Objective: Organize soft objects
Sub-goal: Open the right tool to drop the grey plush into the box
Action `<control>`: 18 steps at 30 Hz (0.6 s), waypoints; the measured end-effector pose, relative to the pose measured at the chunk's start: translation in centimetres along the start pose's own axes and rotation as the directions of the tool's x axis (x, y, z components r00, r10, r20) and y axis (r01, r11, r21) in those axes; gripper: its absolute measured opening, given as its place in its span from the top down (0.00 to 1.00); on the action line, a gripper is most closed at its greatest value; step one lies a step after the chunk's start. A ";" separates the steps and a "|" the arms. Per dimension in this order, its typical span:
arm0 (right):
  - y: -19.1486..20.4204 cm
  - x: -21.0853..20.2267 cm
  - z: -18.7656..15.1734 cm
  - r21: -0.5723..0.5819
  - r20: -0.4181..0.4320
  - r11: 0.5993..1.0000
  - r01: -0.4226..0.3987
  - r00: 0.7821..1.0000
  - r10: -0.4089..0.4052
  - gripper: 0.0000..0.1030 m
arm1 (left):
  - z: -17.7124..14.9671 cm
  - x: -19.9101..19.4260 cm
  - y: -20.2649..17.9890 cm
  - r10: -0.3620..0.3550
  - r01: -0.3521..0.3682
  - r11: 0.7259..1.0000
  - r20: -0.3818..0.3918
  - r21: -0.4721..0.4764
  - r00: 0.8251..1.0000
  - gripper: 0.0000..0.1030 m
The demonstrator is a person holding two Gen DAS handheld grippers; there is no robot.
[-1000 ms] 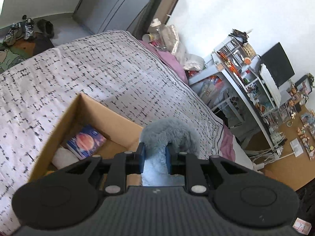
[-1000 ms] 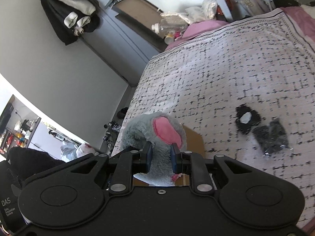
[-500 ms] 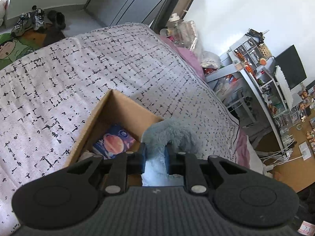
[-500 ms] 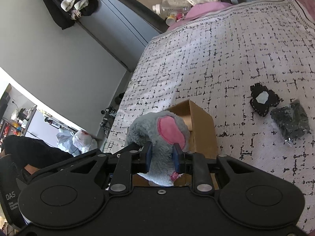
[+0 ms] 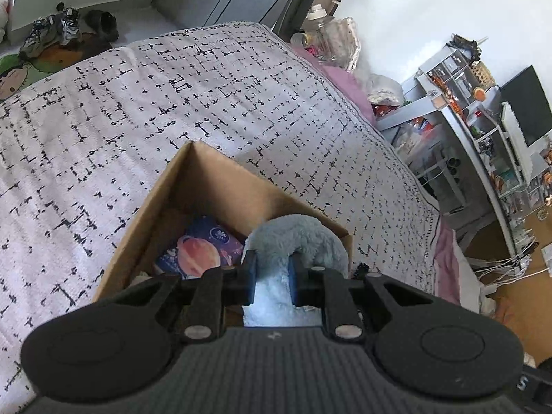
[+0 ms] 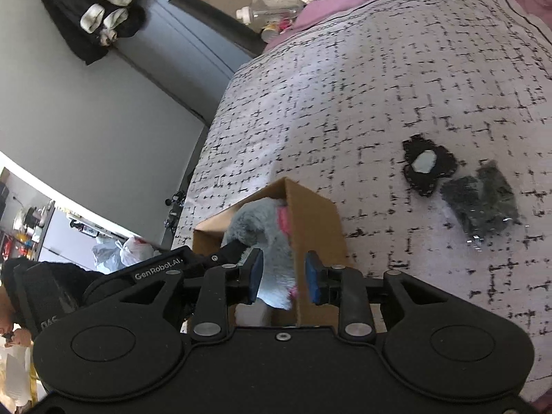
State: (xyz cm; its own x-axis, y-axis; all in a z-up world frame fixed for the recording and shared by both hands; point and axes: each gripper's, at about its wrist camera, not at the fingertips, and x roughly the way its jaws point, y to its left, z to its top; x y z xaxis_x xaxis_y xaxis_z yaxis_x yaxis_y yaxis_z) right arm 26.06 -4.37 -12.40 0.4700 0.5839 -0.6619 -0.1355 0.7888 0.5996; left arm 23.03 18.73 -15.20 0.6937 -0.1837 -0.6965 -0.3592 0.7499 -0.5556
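Note:
A grey plush toy [image 5: 296, 238] with a pink ear [image 6: 283, 222] hangs inside the open cardboard box [image 5: 210, 186] on the bed. My left gripper [image 5: 272, 277] is shut on the plush toy at the box's near right corner. My right gripper [image 6: 284, 276] has its jaws apart around the plush [image 6: 265, 241], straddling the box wall [image 6: 312, 214]. A colourful tissue pack [image 5: 203, 248] lies in the box. The left gripper's body [image 6: 172, 265] shows in the right wrist view.
A black fabric flower with a white centre [image 6: 427, 165] and a dark bagged bundle [image 6: 483, 200] lie on the patterned bedspread [image 5: 172, 86] right of the box. A cluttered desk [image 5: 476, 110] stands beyond the bed. Shoes [image 5: 51, 31] lie on the floor.
Both grippers lowered the plush toy into the box. The right gripper's jaws opened wider and loosened from the plush. The left gripper stays closed on it.

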 end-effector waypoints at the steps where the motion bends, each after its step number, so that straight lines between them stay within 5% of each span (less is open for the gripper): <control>1: -0.3 -0.1 0.1 0.005 0.001 1.000 0.004 1.000 -0.004 0.73 | 0.1 0.2 -0.1 0.008 -0.008 1.000 -0.005 0.002 1.000 0.83; 10: -2.6 -0.2 0.6 0.065 -0.011 0.997 0.043 0.999 -0.042 0.70 | 0.5 0.6 -0.8 0.110 -0.109 0.994 -0.036 0.014 0.993 0.73; 18: -3.5 -2.3 1.0 0.065 0.031 0.996 0.062 0.997 -0.064 0.41 | 0.0 -1.3 -3.0 0.134 -0.133 0.990 -0.022 0.046 0.991 0.59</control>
State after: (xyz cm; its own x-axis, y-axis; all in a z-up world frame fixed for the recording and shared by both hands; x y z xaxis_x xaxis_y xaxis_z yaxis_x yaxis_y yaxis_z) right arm 26.36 -8.64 -12.55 0.5045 0.5257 -0.6849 -0.0494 0.8096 0.5850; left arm 23.21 16.67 -12.63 0.6257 -0.0955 -0.7742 -0.4190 0.7960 -0.4369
